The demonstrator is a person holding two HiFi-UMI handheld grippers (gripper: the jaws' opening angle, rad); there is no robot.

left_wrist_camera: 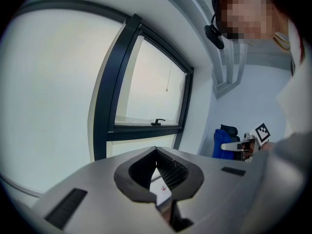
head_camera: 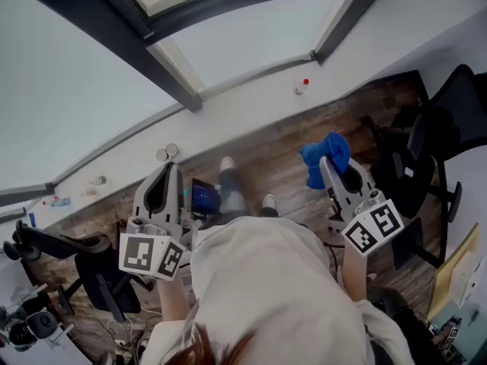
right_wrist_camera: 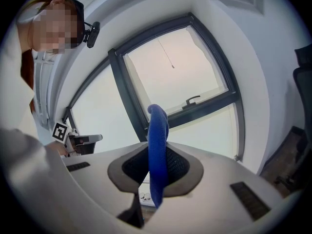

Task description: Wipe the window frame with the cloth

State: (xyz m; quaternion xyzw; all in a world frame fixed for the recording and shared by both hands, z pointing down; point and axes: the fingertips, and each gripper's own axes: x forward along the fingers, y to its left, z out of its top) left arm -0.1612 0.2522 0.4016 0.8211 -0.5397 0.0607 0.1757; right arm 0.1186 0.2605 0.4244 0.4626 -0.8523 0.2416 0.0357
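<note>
Cloth blue, bunched, clamped between right tongs.

Both your arms are bent at chest level, grippers pointing fwd and well apart. L gripper: jaws tip to tip, nothing between them. R gripper: jaws clamped on the cloth, which sticks out past the tips. L forearm and R forearm are bare below the marker cubes.

Pale shirt; grey left gripper, right gripper, black-and-white marker cubes.
</note>
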